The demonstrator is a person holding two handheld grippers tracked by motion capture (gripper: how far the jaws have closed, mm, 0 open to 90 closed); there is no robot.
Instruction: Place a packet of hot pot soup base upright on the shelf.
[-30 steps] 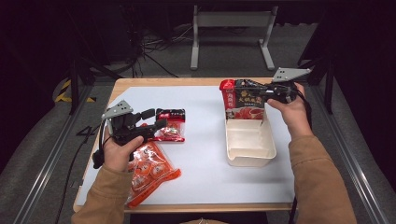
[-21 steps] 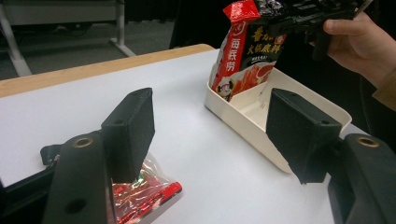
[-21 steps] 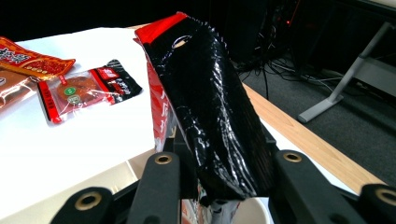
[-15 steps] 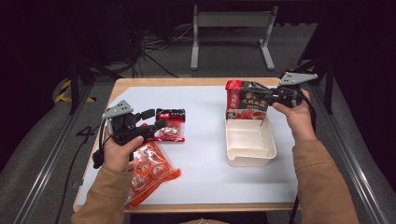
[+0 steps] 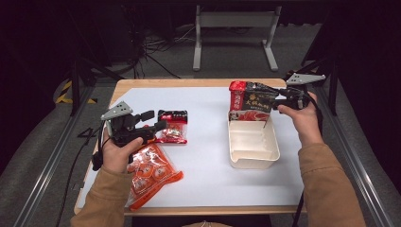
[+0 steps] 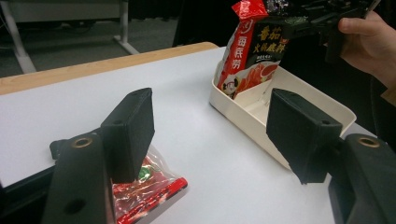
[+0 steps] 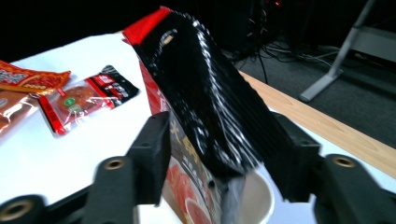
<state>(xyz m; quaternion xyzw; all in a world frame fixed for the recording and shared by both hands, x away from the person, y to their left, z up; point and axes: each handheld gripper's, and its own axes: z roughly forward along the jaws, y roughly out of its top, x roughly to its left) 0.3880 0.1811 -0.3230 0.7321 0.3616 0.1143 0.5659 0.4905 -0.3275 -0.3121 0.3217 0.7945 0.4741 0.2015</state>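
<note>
A black and red pouch (image 5: 248,101) (image 6: 252,51) (image 7: 205,102) stands upright with its lower end in the far end of a white container (image 5: 253,153) (image 6: 233,109). My right gripper (image 5: 269,97) (image 7: 219,140) has its jaws around the pouch's top. They have just been opening and stand apart from its sides. At the left, my left gripper (image 5: 152,120) (image 6: 210,126) is open and holds nothing. It hovers just above a small red packet (image 5: 174,127) (image 6: 144,189) (image 7: 84,102) that lies flat on the table.
A larger orange packet (image 5: 151,172) (image 7: 23,79) lies by the left forearm near the front edge. A white sheet (image 5: 208,142) covers the wooden table. Metal frame rails run along both sides, and a grey stand (image 5: 234,23) is on the floor behind.
The right gripper's jaws have spread apart around the pouch, and that hand has drawn slightly to the right. The left hand and the packets have stayed put.
</note>
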